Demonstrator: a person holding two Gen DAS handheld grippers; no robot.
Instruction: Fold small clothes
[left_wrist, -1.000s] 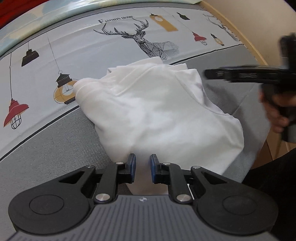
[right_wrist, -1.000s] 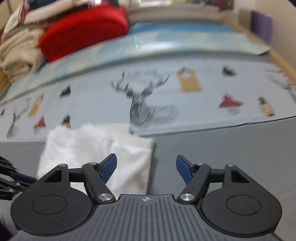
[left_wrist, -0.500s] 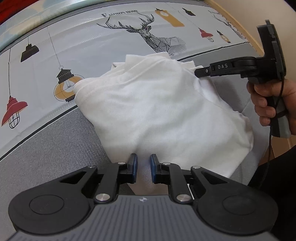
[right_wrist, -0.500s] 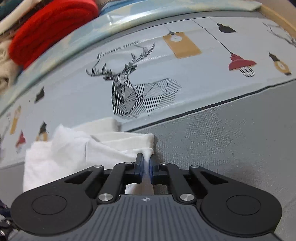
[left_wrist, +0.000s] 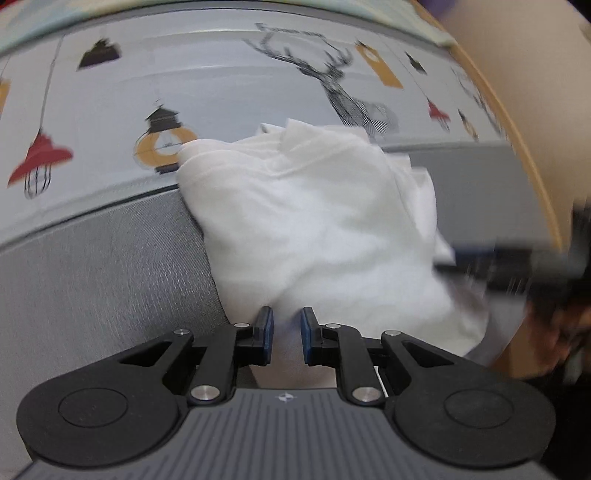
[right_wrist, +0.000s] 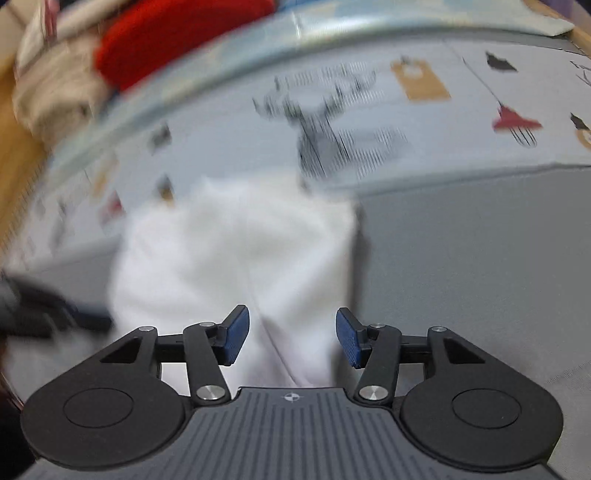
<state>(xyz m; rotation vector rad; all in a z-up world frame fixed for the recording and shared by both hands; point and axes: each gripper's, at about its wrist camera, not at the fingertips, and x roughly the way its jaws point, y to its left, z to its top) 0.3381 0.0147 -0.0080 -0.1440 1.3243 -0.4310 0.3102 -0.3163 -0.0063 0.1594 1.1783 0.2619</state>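
Counter (left_wrist: 92, 266) under a printed cloth (left_wrist: 229, 92): grey woven band nearest the cameras, pale band beyond with a deer and lantern motifs. The seam between the two bands runs behind the garment. A tan rim (left_wrist: 524, 155) curves along the right edge in the left view.

Bare grey lies left of the garment in the left view and right of it in the right view (right_wrist: 480, 258). Far back in the right view, blurred: a red bundle (right_wrist: 173, 33) and beige fabric (right_wrist: 55, 85), well apart from the work.

Garment (left_wrist: 314, 229): white, bunched, lying across the seam, mostly on the grey band. Its far corner overlaps a lantern print, and its top folds reach the foot of the deer. Left edge runs diagonally down toward the left tongs. In the right view (right_wrist: 236, 266) its right edge is straight and nearly vertical, and a crease runs down between the pads.

Left tongs (left_wrist: 287, 334): pads drawn close, a narrow gap left, white fabric between them at the near hem; gripping the garment.

Right tongs (right_wrist: 292, 339): spread wide over the garment's near end, nothing pinched. They show in the left view as a dark blur (left_wrist: 517, 266) at the garment's right edge.
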